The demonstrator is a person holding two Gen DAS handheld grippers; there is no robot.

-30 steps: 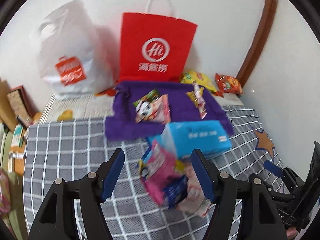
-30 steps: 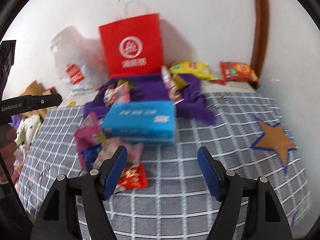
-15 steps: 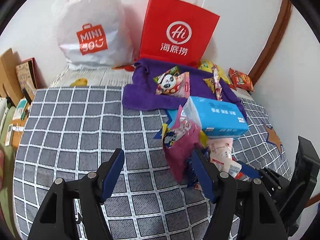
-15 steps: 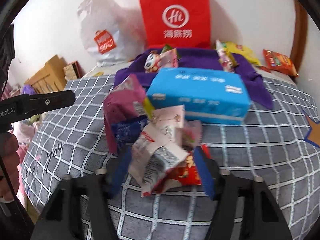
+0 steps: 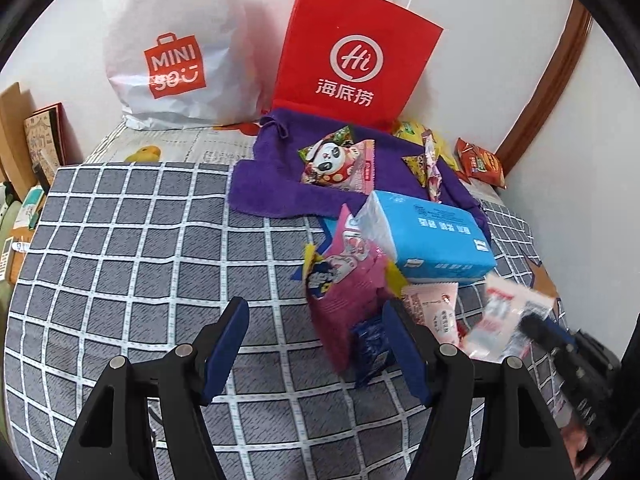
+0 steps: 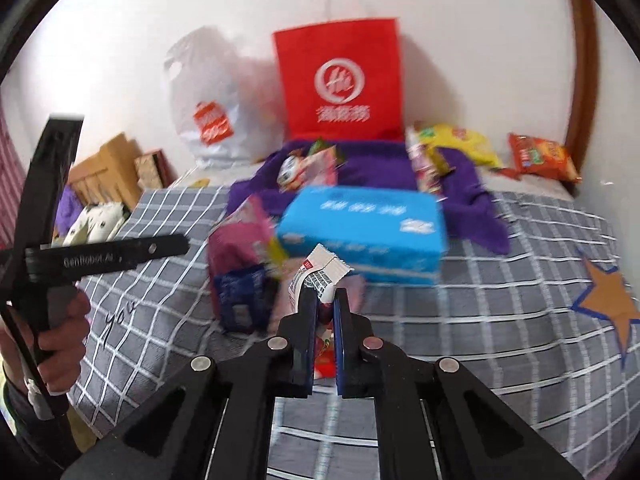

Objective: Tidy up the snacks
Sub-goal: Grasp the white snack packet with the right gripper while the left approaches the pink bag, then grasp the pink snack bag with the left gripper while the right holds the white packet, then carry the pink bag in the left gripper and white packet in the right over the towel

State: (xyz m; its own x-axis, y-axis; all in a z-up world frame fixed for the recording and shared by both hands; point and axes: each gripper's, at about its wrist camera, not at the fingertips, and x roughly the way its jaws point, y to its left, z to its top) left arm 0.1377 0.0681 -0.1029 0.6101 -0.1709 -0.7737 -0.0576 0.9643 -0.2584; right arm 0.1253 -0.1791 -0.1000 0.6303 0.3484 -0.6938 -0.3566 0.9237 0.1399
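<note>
My right gripper (image 6: pixel 324 300) is shut on a white and red snack packet (image 6: pixel 322 270) and holds it above the bed; the packet also shows blurred in the left wrist view (image 5: pixel 508 320). My left gripper (image 5: pixel 316 320) is open and empty over the checked bedspread, just left of a snack pile. The pile holds a pink bag (image 5: pixel 344 280), a dark blue packet (image 5: pixel 372 348) and a pale pink packet (image 5: pixel 432 304), beside a blue tissue pack (image 5: pixel 432 236). A panda snack bag (image 5: pixel 340 160) lies on a purple towel (image 5: pixel 272 188).
A red paper bag (image 5: pixel 352 56) and a white Miniso bag (image 5: pixel 176 48) stand against the back wall. Yellow (image 6: pixel 464 140) and orange (image 6: pixel 540 156) chip bags lie at the back right. Boxes (image 6: pixel 116 168) stand off the bed's left edge.
My right gripper has shut on the white and red packet and lifted it from the pile. My left gripper stayed open and drew back slightly to the left.
</note>
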